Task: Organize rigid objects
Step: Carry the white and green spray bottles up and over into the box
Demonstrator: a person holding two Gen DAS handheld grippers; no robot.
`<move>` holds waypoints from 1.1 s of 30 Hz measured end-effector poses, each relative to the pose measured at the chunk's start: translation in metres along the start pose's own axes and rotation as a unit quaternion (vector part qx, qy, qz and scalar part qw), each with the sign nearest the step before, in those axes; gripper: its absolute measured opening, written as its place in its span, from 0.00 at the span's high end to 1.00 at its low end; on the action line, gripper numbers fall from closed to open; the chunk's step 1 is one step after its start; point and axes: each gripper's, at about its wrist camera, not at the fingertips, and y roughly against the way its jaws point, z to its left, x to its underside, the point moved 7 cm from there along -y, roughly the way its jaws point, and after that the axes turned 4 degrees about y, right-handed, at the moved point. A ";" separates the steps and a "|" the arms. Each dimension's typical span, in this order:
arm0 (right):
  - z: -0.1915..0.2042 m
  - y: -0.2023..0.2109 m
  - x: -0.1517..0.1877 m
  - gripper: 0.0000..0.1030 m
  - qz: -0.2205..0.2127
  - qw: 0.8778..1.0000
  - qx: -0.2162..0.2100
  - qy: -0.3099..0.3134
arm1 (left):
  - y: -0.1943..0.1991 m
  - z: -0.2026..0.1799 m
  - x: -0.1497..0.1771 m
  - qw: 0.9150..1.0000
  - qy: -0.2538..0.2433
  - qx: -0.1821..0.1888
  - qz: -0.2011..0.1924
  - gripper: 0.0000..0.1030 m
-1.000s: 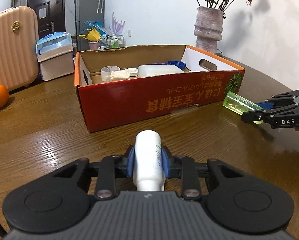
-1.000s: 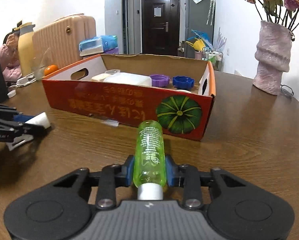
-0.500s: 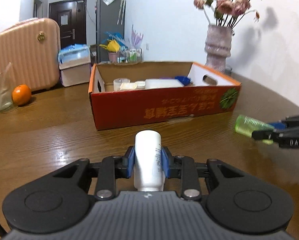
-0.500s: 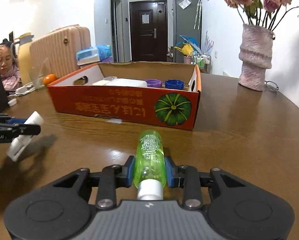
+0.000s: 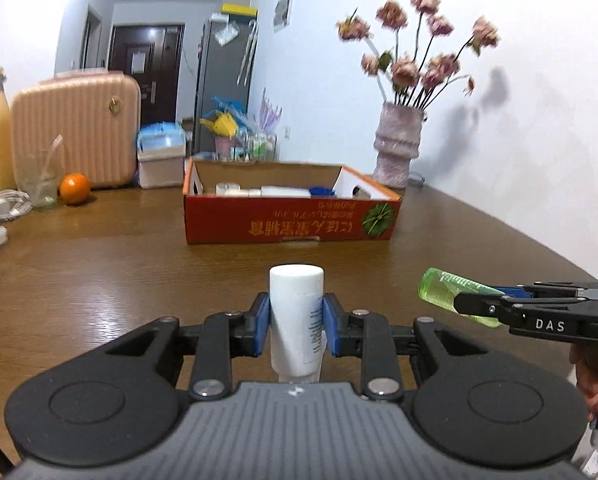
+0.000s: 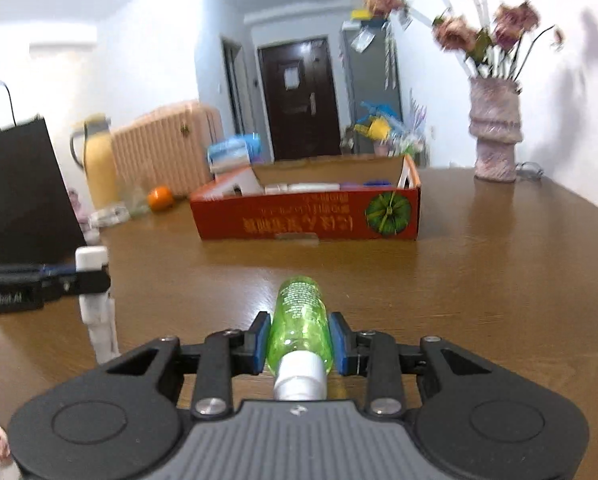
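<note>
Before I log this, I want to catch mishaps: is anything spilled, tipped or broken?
Nothing stands out. The box sits flat, the vase is upright, and each claw holds its bottle, white and green, intact.

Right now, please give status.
Left gripper shut on white bottle. Right gripper shut on green bottle. Red box ahead, path clear.

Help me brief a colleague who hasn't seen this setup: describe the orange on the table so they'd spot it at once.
Start from the red cardboard box on the brown wooden table, then look left towards the ribbed pink suitcase. In front of the suitcase, beside a clear glass, sits the orange. It is the only round, bright orange thing there.
</note>
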 end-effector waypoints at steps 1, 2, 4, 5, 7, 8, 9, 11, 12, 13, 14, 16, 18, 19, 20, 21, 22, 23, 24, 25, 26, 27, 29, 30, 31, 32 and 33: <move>0.005 0.009 0.000 0.71 -0.010 1.000 0.002 -0.004 | 0.010 -0.002 0.000 1.000 -0.004 0.000 -0.008 0.73; 0.008 0.016 -0.001 0.71 -0.018 1.000 0.003 -0.007 | 0.020 -0.005 0.000 1.000 -0.009 0.000 -0.017 0.73; 0.015 0.033 -0.002 0.71 -0.035 0.999 0.006 -0.011 | 0.035 -0.008 -0.001 0.999 -0.014 -0.002 -0.031 0.73; 0.017 0.040 -0.002 0.71 -0.041 0.999 0.008 -0.011 | 0.043 -0.009 -0.001 0.999 -0.013 -0.002 -0.039 0.73; 0.022 0.053 -0.003 0.71 -0.054 0.998 0.012 -0.012 | 0.055 -0.011 -0.001 0.999 -0.011 0.001 -0.049 0.73; 0.024 0.060 -0.003 0.71 -0.058 0.998 0.013 -0.011 | 0.060 -0.012 0.000 0.999 -0.010 0.001 -0.052 0.73; 0.025 0.065 -0.002 0.71 -0.062 0.998 0.014 -0.011 | 0.064 -0.013 0.001 0.998 -0.011 0.002 -0.055 0.73; 0.027 0.073 0.000 0.71 -0.067 0.998 0.018 -0.011 | 0.070 -0.014 0.004 0.998 -0.010 0.005 -0.059 0.73; 0.028 0.077 0.002 0.71 -0.068 0.997 0.019 -0.010 | 0.072 -0.015 0.006 0.998 -0.009 0.006 -0.059 0.73; 0.029 0.080 0.004 0.71 -0.068 0.997 0.020 -0.010 | 0.074 -0.015 0.007 0.998 -0.009 0.008 -0.059 0.73; 0.030 0.081 0.005 0.71 -0.067 0.998 0.020 -0.008 | 0.075 -0.016 0.008 0.998 -0.009 0.009 -0.059 0.73; 0.030 0.082 0.007 0.71 -0.065 0.998 0.019 -0.007 | 0.075 -0.017 0.007 0.998 -0.014 0.014 -0.060 0.73; 0.029 0.079 0.006 0.71 -0.064 0.998 0.020 -0.006 | 0.073 -0.015 0.005 0.998 -0.016 0.014 -0.063 0.73; 0.028 0.076 0.004 0.71 -0.064 0.998 0.021 -0.005 | 0.071 -0.014 0.003 0.998 -0.017 0.014 -0.064 0.73; 0.027 0.074 0.003 0.71 -0.064 0.998 0.022 -0.005 | 0.067 -0.013 0.000 0.998 -0.018 0.013 -0.064 0.73; 0.026 0.071 0.002 0.71 -0.064 0.998 0.022 -0.005 | 0.063 -0.012 -0.004 0.998 -0.022 0.012 -0.065 0.73; 0.025 0.066 -0.001 0.71 -0.063 0.998 0.022 -0.003 | 0.058 -0.011 -0.007 0.997 -0.026 0.012 -0.065 0.73; 0.023 0.060 -0.003 0.71 -0.062 0.998 0.023 -0.003 | 0.051 -0.010 -0.012 0.997 -0.031 0.011 -0.064 0.73; 0.021 0.055 -0.006 0.71 -0.061 0.998 0.023 -0.002 | 0.044 -0.009 -0.017 0.997 -0.038 0.011 -0.062 0.73; 0.019 0.050 -0.009 0.71 -0.060 0.998 0.022 -0.001 | 0.035 -0.009 -0.023 0.997 -0.050 0.007 -0.061 0.73; 0.015 0.044 -0.014 0.71 -0.060 0.998 0.023 0.000 | 0.027 -0.008 -0.030 0.996 -0.060 0.001 -0.063 0.73; 0.012 0.037 -0.020 0.71 -0.059 0.998 0.024 0.002 | 0.019 -0.008 -0.037 0.995 -0.070 -0.002 -0.065 0.73; 0.005 0.025 -0.034 0.71 -0.061 0.998 0.024 0.007 | -0.001 -0.005 -0.056 0.995 -0.081 -0.002 -0.066 0.73; 0.001 0.018 -0.041 0.71 -0.062 0.998 0.025 0.009 | -0.014 -0.003 -0.066 0.994 -0.087 -0.004 -0.062 0.73; -0.002 0.011 -0.050 0.71 -0.063 0.998 0.025 0.013 | -0.024 -0.001 -0.075 0.994 -0.093 -0.007 -0.061 0.73; -0.007 0.002 -0.059 0.71 -0.064 0.998 0.025 0.017 | -0.039 0.002 -0.086 0.993 -0.102 -0.014 -0.059 0.73; -0.012 -0.008 -0.069 0.71 -0.064 0.997 0.025 0.019 | -0.052 0.005 -0.095 0.992 -0.111 -0.020 -0.055 0.73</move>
